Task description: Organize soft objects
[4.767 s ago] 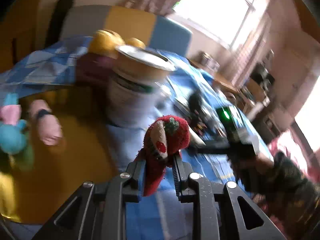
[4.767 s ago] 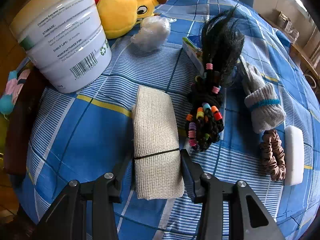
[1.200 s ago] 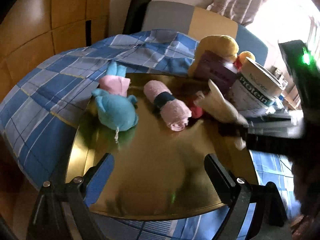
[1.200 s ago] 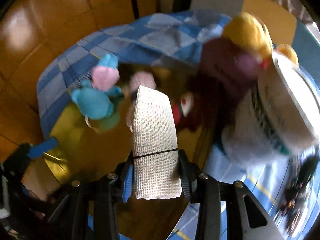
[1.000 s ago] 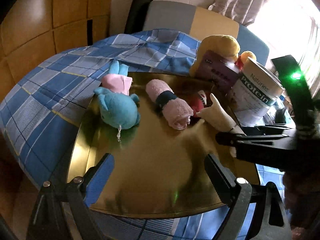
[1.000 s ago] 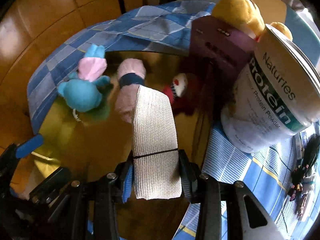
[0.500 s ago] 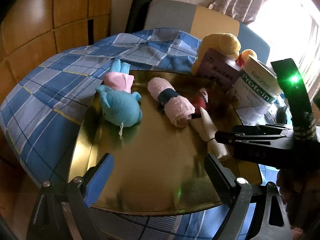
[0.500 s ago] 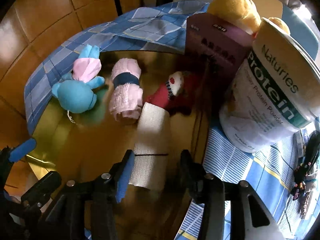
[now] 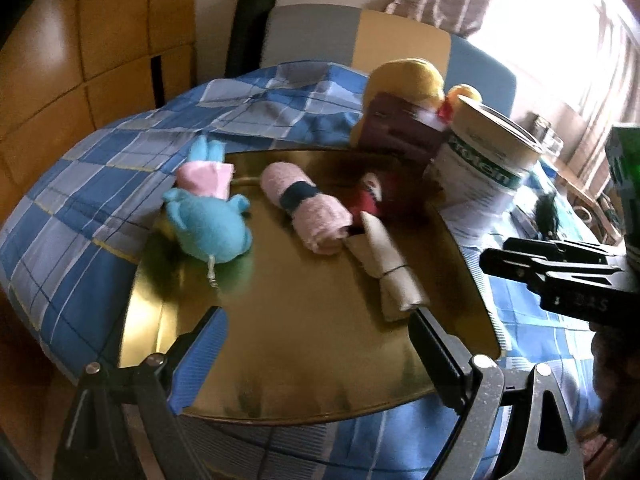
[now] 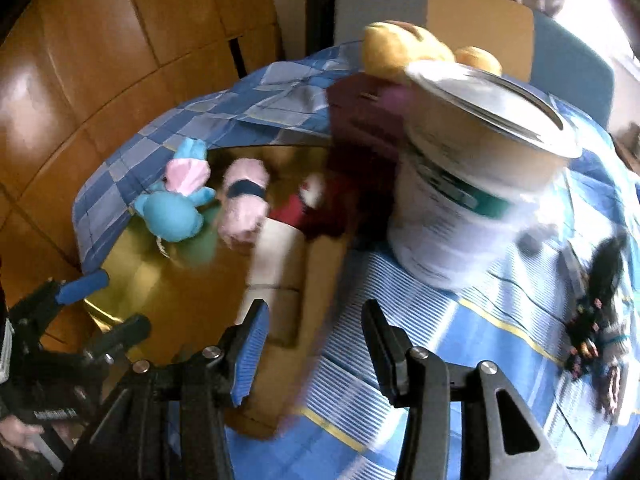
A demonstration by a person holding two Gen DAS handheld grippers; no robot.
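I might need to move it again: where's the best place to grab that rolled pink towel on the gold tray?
Grip the pink towel across its dark band, claw from above. The roll is narrowest and firmest there; both flanks are clear, though its near end touches the beige bandage.

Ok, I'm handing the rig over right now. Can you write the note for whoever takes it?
Left gripper: open, empty, over the near part of the gold tray.
Right gripper: jaws have just been opening, nothing between them; open.
On the tray: blue plush toy, pink rolled towel, red plush toy, beige bandage roll.
Done: those four are placed.
Left: yellow plush toy behind the protein tub; beaded hair piece on the blue checked cloth. Other items there are too blurred to name.
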